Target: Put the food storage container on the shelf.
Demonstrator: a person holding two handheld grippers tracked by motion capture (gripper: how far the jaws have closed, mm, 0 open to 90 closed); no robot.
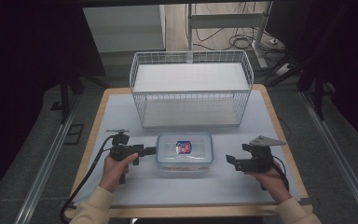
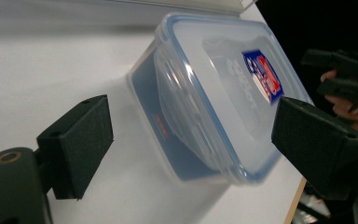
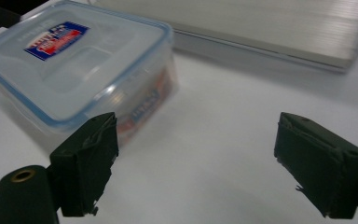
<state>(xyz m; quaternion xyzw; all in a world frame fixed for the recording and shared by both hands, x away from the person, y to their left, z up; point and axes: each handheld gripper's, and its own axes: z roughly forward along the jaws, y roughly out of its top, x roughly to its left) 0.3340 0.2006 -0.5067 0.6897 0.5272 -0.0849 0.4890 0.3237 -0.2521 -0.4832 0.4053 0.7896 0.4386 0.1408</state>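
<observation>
1. High view shows a clear plastic container (image 1: 184,153) with a blue-rimmed lid and a red and blue label. It lies flat on the white table (image 1: 121,107), in the near middle, just in front of the white wire basket (image 1: 191,88).

2. The left gripper (image 1: 150,150) is at the left side of the container, its tip very near or touching the short wall; I cannot tell which. In the left gripper view its jaws are spread wide, and the left end of the container (image 2: 214,98) lies between them, not yet pinched.

3. The right gripper (image 1: 232,160) is to the right of the container, a little apart from it. In the right gripper view its jaws are also spread wide and hold nothing; the container (image 3: 74,70) lies beyond the left jaw, not between the two.

4. I judge the step in hand is to take the container from both ends, probably to lift it toward the basket.

5. To do it well, bring the right gripper more to the left, until the right end of the box stands between its jaws.

6. Close each gripper on the wall under the lid rim, not on the lid clips, because the smooth plastic may slip.

7. Keep both grippers at the same height, so the box stays level.
</observation>
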